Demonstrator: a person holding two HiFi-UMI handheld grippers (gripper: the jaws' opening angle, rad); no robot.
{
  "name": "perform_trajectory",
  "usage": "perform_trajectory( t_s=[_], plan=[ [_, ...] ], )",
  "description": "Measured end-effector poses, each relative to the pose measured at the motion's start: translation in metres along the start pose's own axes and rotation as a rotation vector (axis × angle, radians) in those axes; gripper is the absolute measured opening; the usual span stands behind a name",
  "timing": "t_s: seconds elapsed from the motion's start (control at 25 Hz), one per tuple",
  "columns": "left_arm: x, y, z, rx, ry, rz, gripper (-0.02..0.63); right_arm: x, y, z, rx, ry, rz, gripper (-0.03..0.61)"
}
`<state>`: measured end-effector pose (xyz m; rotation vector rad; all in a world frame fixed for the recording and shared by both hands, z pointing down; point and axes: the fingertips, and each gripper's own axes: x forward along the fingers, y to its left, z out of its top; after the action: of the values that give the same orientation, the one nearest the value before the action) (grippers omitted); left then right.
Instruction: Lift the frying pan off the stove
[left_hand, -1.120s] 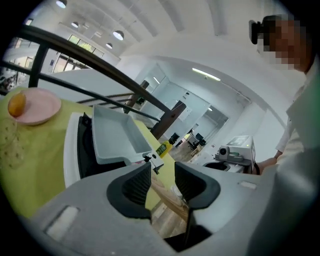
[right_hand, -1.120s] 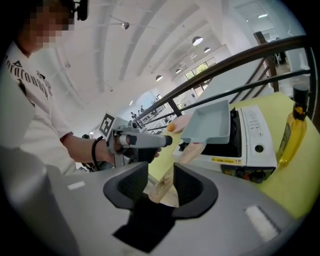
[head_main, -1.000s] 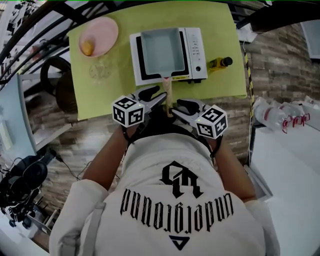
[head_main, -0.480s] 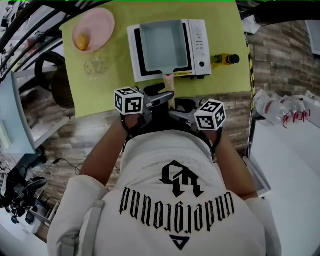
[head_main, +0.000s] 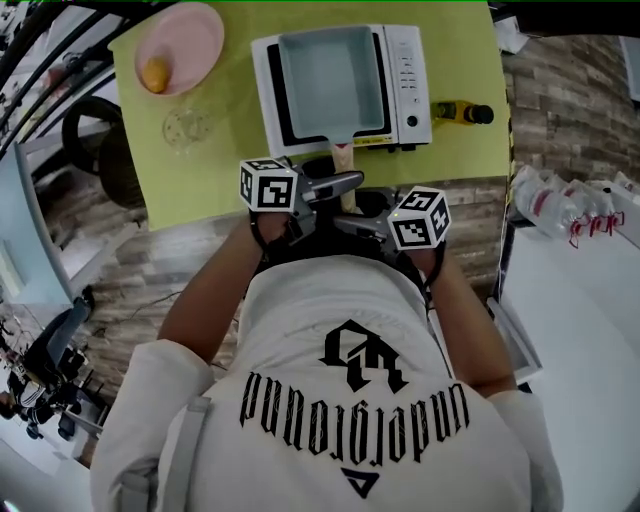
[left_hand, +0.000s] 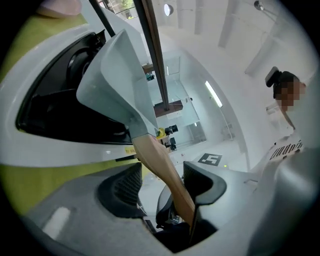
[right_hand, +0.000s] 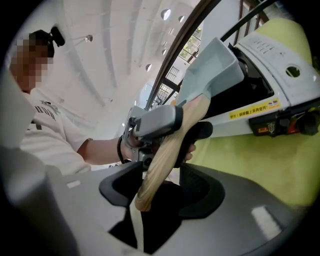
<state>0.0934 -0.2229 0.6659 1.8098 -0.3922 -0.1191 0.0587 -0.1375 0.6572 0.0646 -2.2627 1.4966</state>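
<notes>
frying pan (head_main: 330, 80) sits on white stove (head_main: 410, 70), green table (head_main: 230, 150); wooden handle (head_main: 343, 158) points at person | left gripper (left_hand: 162, 181): jaws part open; handle between them, against one pad, gap at the other | right gripper (right_hand: 165, 187): jaws apart; handle end between them, unclamped

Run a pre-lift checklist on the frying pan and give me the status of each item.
1. Handle between the left hand-held gripper jaws: ok.
2. Left jaws clamped on the handle: not ok, a gap shows at one pad.
3. Handle end between the right hand-held gripper jaws: ok, but the jaws stand apart.
4. Frying pan empty: ok.
5. Bottle apart from the pan, beside the stove: ok.
</notes>
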Motion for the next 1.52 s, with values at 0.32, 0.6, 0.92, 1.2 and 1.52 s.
perform_trajectory(
  t_s=[0.32, 0.6, 0.92, 1.2, 1.52],
  plan=[
    [0.002, -0.007, -0.001, -0.02, 0.013, -0.076, 0.187, 0.006, 0.006, 0.001, 0.016, 0.004, 0.083, 0.166],
    [0.001, -0.01, 0.0, -0.001, 0.017, -0.077, 0.188, 0.006, 0.01, 0.004, -0.002, -0.023, 0.108, 0.17],
    [-0.001, -0.031, -0.003, 0.033, 0.013, -0.094, 0.189, 0.0, 0.028, 0.001, -0.049, -0.038, 0.113, 0.172],
    [-0.002, -0.061, -0.012, 0.068, -0.01, -0.102, 0.189, -0.014, 0.052, -0.008, -0.095, -0.05, 0.124, 0.172],
    [-0.004, -0.098, -0.031, 0.112, -0.04, -0.103, 0.189, -0.031, 0.084, -0.027, -0.148, -0.066, 0.148, 0.173]
  ],
)
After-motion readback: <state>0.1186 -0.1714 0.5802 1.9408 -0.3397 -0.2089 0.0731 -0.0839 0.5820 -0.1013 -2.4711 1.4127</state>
